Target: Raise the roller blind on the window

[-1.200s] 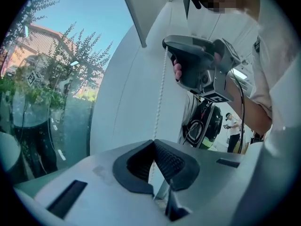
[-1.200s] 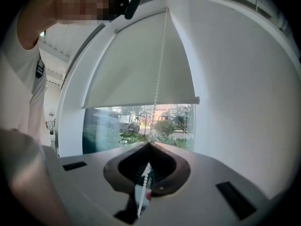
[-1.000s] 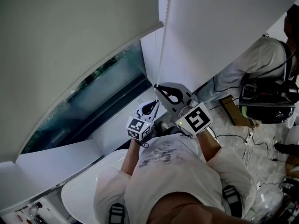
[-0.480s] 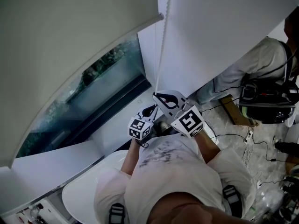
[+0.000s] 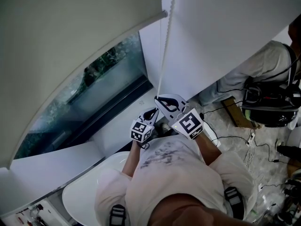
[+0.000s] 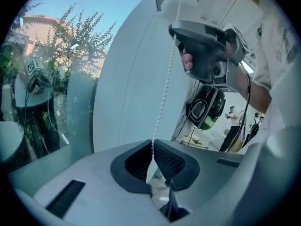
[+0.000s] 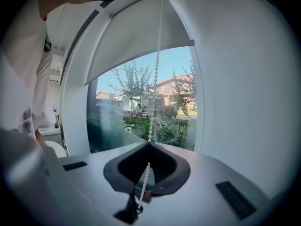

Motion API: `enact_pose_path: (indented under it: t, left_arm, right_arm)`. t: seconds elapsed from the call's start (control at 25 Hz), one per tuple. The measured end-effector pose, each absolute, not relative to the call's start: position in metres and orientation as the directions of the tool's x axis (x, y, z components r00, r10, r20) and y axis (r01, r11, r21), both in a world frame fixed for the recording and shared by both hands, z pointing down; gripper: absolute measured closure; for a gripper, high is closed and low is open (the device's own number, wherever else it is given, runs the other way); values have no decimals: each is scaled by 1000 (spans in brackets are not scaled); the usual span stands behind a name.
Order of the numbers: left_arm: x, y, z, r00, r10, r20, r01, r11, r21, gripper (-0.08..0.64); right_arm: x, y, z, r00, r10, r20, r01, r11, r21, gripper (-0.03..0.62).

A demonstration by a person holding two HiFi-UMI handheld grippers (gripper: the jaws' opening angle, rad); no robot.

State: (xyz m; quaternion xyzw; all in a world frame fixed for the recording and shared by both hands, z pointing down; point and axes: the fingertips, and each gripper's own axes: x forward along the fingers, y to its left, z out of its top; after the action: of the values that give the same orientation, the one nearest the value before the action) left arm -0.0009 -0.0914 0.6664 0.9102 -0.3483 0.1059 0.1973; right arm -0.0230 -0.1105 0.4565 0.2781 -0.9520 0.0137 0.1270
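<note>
The roller blind (image 5: 70,41) covers the upper part of the window (image 5: 103,79). Below its hem the glass shows trees and a building. The bead chain (image 7: 153,112) hangs in front of the window's right side, close to the frame. The right gripper (image 7: 148,142) has its fingers closed narrow on the chain, which passes between them and dangles beneath. The left gripper (image 6: 152,142) pinches the same chain lower down, with its fingers nearly together and the beads caught between the ribbed faces. Both grippers sit close together near the window's lower right corner.
</note>
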Motion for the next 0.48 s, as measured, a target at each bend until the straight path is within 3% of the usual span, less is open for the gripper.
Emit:
enact_pose_path:
  t: [0.48]
  left_arm:
    - [-30,-105,544,703,-698,133,-708,-670,224,497]
  right_arm:
    - [-22,-115,457,-815,-525,245,-528,847,61,531]
